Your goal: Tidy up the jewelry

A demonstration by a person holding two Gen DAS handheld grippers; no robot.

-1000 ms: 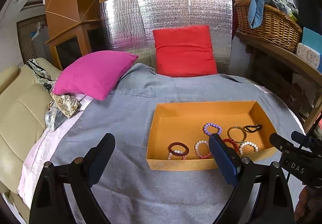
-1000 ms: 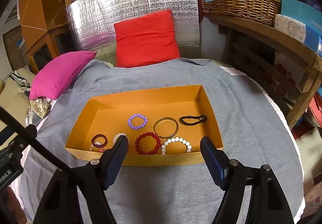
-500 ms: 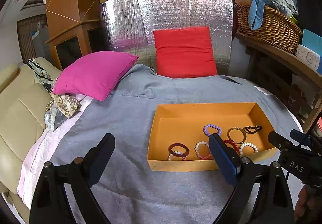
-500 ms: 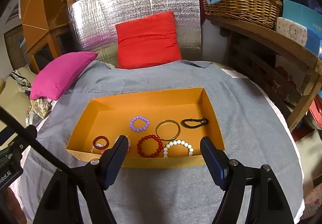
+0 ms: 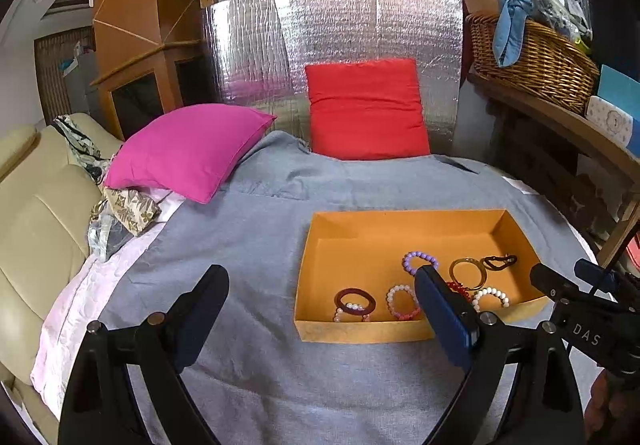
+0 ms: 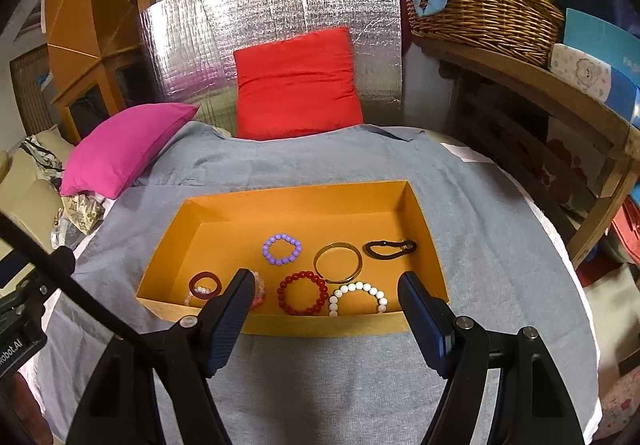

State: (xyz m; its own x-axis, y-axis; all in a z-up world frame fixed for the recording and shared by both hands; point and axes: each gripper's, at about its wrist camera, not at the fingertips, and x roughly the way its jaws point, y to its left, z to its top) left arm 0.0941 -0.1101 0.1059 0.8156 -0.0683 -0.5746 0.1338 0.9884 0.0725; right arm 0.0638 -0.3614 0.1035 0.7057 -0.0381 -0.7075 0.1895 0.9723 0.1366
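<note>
In my orange box lie purple beads, a gold bangle, red beads and white beads. Behind it on grey cloth sit a red cushion and a magenta pillow.

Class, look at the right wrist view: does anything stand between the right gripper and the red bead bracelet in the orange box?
Only the box's low near wall lies between the right gripper and the red bead bracelet. The open jaws hang empty above that wall, so from above nothing visible blocks the way. The white bead bracelet lies close beside it.
</note>
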